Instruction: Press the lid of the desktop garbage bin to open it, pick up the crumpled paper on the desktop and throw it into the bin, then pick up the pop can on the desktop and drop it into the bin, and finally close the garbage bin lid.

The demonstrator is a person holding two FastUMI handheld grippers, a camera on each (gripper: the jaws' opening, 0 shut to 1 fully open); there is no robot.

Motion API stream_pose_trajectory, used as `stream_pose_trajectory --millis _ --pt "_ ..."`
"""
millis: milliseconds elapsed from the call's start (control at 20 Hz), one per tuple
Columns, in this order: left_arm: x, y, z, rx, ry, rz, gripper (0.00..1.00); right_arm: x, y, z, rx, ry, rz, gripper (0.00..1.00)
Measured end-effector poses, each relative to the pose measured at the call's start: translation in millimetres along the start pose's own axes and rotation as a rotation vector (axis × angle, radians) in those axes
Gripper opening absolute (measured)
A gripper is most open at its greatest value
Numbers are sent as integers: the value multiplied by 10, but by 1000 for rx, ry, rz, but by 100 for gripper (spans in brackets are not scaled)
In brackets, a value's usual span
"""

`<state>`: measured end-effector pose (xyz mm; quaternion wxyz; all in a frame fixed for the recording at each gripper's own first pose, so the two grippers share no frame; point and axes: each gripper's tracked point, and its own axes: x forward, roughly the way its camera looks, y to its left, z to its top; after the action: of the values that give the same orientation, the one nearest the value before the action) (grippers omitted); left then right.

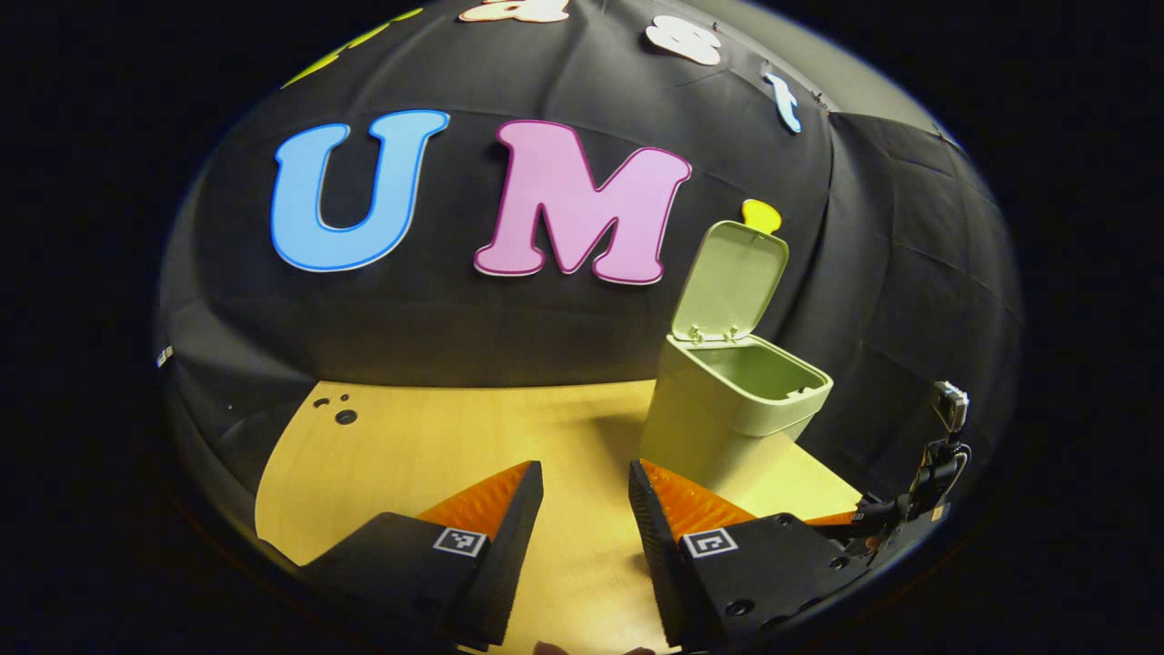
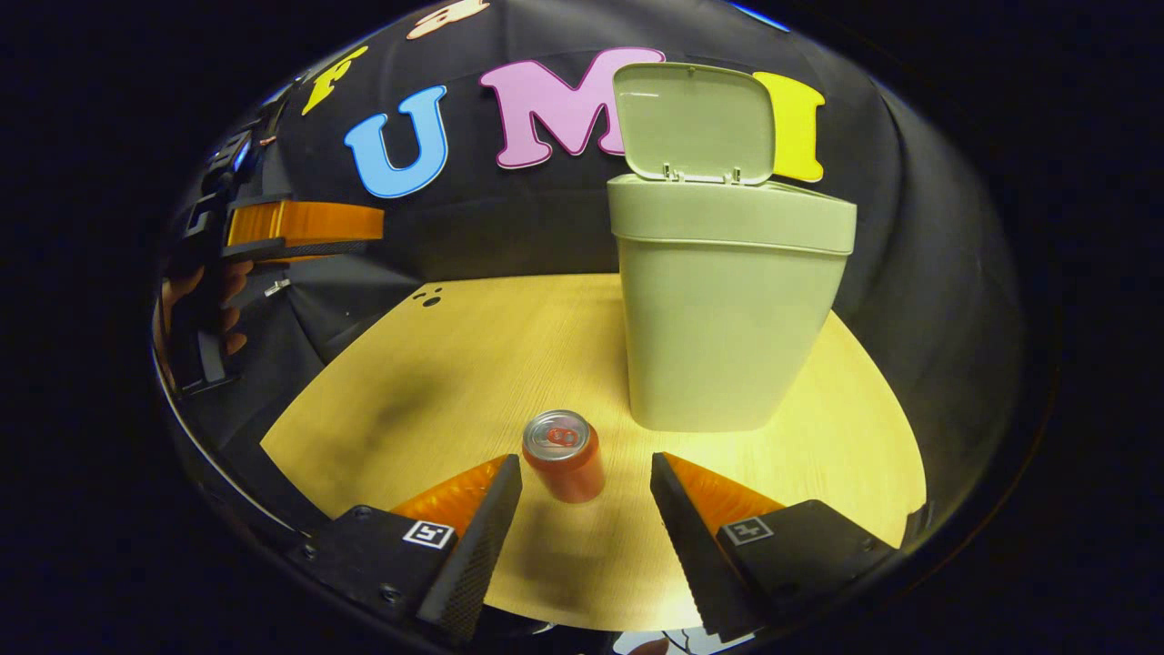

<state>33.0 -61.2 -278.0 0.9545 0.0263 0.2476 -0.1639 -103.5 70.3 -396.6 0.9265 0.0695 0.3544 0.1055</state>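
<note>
Left gripper view: left gripper (image 1: 587, 482) released, jaws wide apart over bare table (image 1: 427, 437). Bin (image 1: 727, 400) stands far right, lid (image 1: 730, 282) tipped up, mouth open.

Right gripper view: right gripper (image 2: 587, 478) released, jaws spread. Can (image 2: 564, 455) upright on the table, between the fingertips and just beyond, touching neither. Bin behind it to the right, lid raised. Other gripper at far left, held by a hand (image 2: 195, 309).
</note>
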Motion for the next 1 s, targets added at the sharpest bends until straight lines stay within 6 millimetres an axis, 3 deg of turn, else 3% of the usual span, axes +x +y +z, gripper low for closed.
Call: stream_pose_trajectory --millis 350,1000 --pt "-256 335 -266 -8 44 59 64 387 44 -183 -9 37 -16 94" --pt "-256 564 -315 -2 67 98 64 849 121 -281 -50 106 1 94"
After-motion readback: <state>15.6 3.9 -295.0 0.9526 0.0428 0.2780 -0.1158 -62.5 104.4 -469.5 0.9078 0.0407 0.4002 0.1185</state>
